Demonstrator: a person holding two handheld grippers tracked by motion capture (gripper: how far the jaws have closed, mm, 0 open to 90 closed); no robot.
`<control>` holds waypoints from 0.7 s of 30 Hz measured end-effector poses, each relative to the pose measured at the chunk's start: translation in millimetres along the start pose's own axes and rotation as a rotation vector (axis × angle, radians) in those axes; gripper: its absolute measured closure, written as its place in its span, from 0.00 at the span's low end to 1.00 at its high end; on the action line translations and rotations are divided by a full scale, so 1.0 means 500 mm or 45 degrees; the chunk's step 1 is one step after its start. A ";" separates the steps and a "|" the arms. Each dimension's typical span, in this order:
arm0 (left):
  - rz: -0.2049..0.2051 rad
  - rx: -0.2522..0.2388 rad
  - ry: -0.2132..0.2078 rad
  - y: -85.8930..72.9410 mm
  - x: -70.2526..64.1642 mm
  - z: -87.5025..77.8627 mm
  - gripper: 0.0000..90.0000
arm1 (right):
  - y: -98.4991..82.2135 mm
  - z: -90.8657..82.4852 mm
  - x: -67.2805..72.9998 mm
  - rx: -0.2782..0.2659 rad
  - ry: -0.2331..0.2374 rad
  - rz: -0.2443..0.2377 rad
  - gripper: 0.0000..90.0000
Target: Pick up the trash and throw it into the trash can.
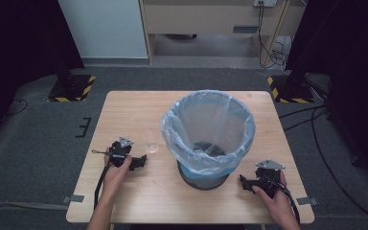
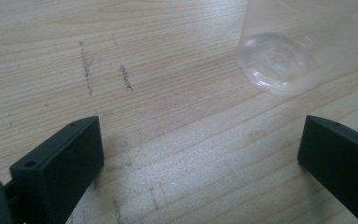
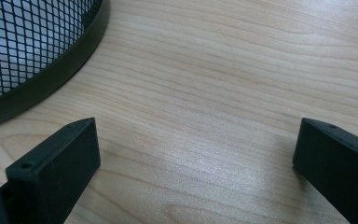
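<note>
Two hands low on the wooden desk, one at each side of a big bin. Left hand flat near the front left part, arm coming in from the bottom edge and leaning a little inward. Left tongs lying low, pointing sideways toward the bin, with a grey three-cornered plate on top and a black cable trailing back along the arm. Jaws spread wide, released, nothing between them but bare wood and a few dark pencil-like marks. Small clear plastic cup just ahead of those tongs, standing on the desk between the tongs and the bin, not touched; seen close in the left gripper view as a see-through cup up and to the right of the gap, apart from both jaws. Right hand near the front right corner, wrist bent in, arm rising from the bottom edge. Right tongs also low and pointing sideways toward the bin, just beside its foot. Jaws wide apart here too, let go, holding nothing, only wood grain between them. Black mesh bin standing upright in the middle of the desk, lined with a pale see-through bag folded over its rim; dark mesh wall and base ring of the bin close at the upper left in the right gripper view, not touching the jaws.
</note>
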State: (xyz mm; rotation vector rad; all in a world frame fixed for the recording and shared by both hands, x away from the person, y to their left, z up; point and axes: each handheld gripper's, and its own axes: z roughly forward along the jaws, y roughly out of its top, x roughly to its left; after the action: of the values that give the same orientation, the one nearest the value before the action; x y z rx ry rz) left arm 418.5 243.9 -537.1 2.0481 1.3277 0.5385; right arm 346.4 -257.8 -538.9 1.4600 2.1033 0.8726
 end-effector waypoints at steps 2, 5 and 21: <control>0.017 -0.004 -0.024 0.000 -0.002 0.000 0.00 | 0.000 0.000 0.000 0.000 -0.002 0.002 0.01; 0.014 -0.017 -0.078 0.001 -0.004 -0.002 0.00 | 0.000 0.000 0.000 0.000 -0.002 0.002 0.01; 0.083 -0.163 -0.109 0.015 -0.009 -0.035 0.02 | 0.000 0.000 0.000 0.000 -0.003 0.003 0.01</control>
State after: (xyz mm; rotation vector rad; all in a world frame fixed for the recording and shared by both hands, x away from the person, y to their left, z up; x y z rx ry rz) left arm 410.3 242.4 -519.3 1.9924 1.1504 0.5439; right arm 346.2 -257.6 -538.9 1.4630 2.1003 0.8716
